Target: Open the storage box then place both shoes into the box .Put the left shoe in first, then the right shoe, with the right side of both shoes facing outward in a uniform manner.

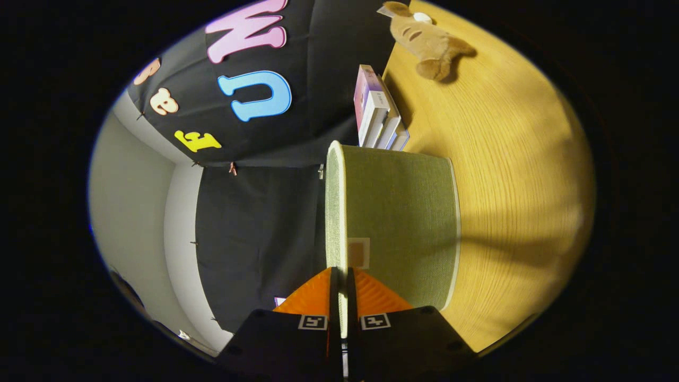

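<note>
Camera rides tool, rolled sideways, close against green box; table beyond.

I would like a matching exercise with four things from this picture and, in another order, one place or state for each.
Things:
1. box lid
2. books
3. plush toy
4. small patch

Places or states:
A. lying on the wooden table, far beyond the box
B. pinched at its edge between the gripper fingers
C. standing in a row just behind the box
D. on the green box side, just ahead of the fingers

Pairs: 1-B, 2-C, 3-A, 4-D
</note>
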`<state>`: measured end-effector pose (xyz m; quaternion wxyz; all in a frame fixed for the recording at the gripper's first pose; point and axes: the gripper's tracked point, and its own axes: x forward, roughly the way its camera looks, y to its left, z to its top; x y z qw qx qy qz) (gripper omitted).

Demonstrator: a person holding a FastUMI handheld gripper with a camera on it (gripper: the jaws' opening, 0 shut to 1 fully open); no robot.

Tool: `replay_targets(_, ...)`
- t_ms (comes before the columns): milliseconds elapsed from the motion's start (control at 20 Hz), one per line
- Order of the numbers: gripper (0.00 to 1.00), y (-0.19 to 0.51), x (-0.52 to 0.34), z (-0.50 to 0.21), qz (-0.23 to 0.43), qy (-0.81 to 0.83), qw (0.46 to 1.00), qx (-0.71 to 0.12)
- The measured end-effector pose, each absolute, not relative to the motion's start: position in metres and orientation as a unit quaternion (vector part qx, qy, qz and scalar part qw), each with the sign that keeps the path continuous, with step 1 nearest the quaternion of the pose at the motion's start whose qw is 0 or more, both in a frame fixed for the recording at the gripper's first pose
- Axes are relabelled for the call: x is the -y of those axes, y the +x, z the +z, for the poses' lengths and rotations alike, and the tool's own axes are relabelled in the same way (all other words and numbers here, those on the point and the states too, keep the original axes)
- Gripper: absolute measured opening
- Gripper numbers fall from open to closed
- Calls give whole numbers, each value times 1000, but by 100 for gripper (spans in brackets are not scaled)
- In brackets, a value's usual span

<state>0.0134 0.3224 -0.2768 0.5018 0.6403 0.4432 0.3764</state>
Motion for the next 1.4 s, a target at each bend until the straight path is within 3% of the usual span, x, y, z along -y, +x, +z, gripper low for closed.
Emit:
replay_targets(450,5,44,-331,-171,378,615,573,-388)
replay_targets(850,8,71,-419,-74,407,568,620,-356)
replay_targets(1400,11,72,-537,-61,412,550,621,-377)
